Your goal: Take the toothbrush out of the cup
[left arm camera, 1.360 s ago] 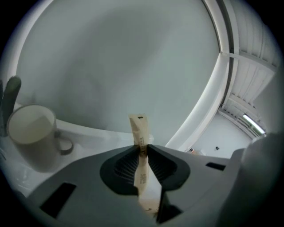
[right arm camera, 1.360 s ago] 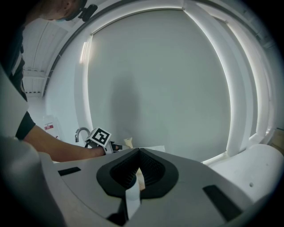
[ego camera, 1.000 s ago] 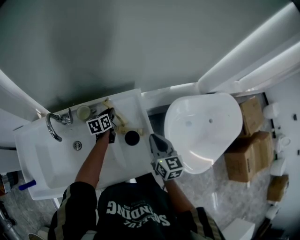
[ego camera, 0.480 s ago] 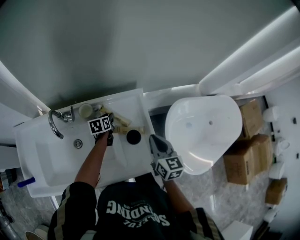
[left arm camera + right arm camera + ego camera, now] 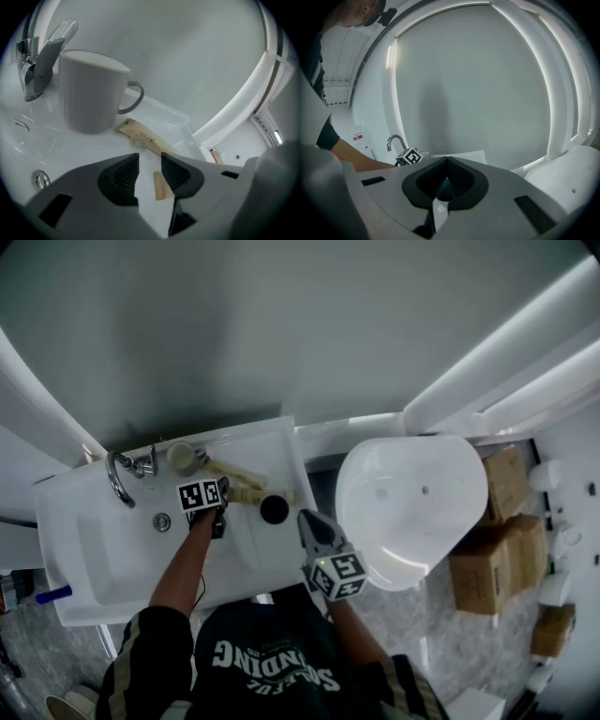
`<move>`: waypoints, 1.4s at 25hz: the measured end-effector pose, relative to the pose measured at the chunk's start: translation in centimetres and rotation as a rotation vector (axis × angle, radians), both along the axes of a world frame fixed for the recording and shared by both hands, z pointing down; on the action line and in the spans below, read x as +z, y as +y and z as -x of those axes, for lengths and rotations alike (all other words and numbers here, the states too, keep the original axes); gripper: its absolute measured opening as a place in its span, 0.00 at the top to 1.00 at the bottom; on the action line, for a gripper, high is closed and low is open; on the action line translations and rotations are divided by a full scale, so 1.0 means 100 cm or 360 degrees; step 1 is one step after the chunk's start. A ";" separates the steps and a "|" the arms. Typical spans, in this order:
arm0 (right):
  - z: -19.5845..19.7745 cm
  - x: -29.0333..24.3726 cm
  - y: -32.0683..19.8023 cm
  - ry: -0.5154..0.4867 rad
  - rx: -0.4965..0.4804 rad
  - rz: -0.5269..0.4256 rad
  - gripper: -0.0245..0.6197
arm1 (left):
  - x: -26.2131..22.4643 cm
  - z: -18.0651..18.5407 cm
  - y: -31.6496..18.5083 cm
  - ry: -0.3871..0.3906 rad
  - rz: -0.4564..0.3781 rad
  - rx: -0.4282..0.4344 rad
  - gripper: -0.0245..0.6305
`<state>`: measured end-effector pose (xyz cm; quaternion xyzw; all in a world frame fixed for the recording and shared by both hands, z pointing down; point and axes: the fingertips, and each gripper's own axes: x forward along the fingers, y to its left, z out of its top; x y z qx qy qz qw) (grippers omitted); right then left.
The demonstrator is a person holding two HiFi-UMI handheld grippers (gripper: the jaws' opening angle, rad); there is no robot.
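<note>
A white mug (image 5: 89,91) stands on the white sink counter (image 5: 281,451) beside the tap; from above it is the cup (image 5: 183,457) at the counter's back. A tan paper-wrapped toothbrush (image 5: 140,136) lies flat on the counter just right of the mug. A second tan wrapped end (image 5: 161,185) lies on the counter low between my left gripper's jaws. My left gripper (image 5: 150,157) is opening and its pads do not press on the wrapper. In the head view it (image 5: 221,498) hovers in front of the cup. My right gripper (image 5: 307,521) hangs shut and empty off the counter's front right.
A chrome tap (image 5: 117,484) curves over the basin (image 5: 103,559) at the left. A dark round object (image 5: 274,509) sits on the counter's right part. A white toilet (image 5: 412,502) stands to the right, with cardboard boxes (image 5: 506,521) beyond it on the floor.
My left gripper has drawn back from the cup and sunk towards the counter. The tan wrapped pieces now lie flat on the counter before it. The right gripper has stayed put.
</note>
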<state>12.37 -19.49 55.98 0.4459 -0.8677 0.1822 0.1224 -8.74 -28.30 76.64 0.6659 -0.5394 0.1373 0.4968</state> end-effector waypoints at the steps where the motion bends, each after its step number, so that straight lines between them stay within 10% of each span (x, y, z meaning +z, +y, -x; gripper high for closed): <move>1: 0.002 -0.001 0.001 -0.0002 -0.0005 -0.0003 0.97 | -0.002 0.001 0.002 -0.0001 -0.0011 0.0003 0.76; 16: 0.068 -0.022 0.010 -0.0011 -0.0182 -0.0128 0.97 | -0.076 0.041 0.049 -0.0304 -0.0413 0.0178 0.78; 24: 0.125 -0.028 0.020 0.0058 -0.0300 -0.0222 0.97 | -0.128 0.066 0.092 -0.0639 -0.0675 0.0315 0.96; 35: 0.187 -0.045 0.043 0.0003 -0.0465 -0.0286 0.97 | -0.201 0.121 0.152 -0.0822 -0.0938 0.0177 0.96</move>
